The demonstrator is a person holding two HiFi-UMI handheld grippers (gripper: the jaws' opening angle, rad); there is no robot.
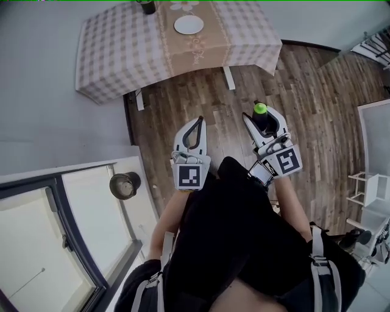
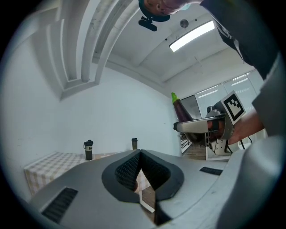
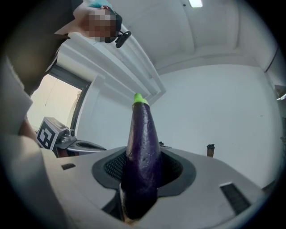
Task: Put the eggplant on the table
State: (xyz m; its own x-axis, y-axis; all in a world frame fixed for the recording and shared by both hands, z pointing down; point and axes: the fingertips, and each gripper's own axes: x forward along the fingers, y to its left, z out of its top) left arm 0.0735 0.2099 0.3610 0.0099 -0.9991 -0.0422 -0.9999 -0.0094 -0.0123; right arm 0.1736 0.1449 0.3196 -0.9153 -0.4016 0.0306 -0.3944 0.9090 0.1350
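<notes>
**Carrying phase.** The right gripper (image 1: 261, 119) pinches the eggplant (image 3: 142, 152) by its thick lower end, and the green tip rises above the jaws. The left gripper (image 1: 195, 131), just beside it, has its jaws pressed together on nothing. The table (image 1: 109, 55) lies well ahead of both tools. Likely hazards: held low, the tall, smooth eggplant may pivot or slide between the pads. Released upright, it may topple and roll toward the plate (image 1: 189, 25) or bottle (image 1: 146, 6).
</notes>
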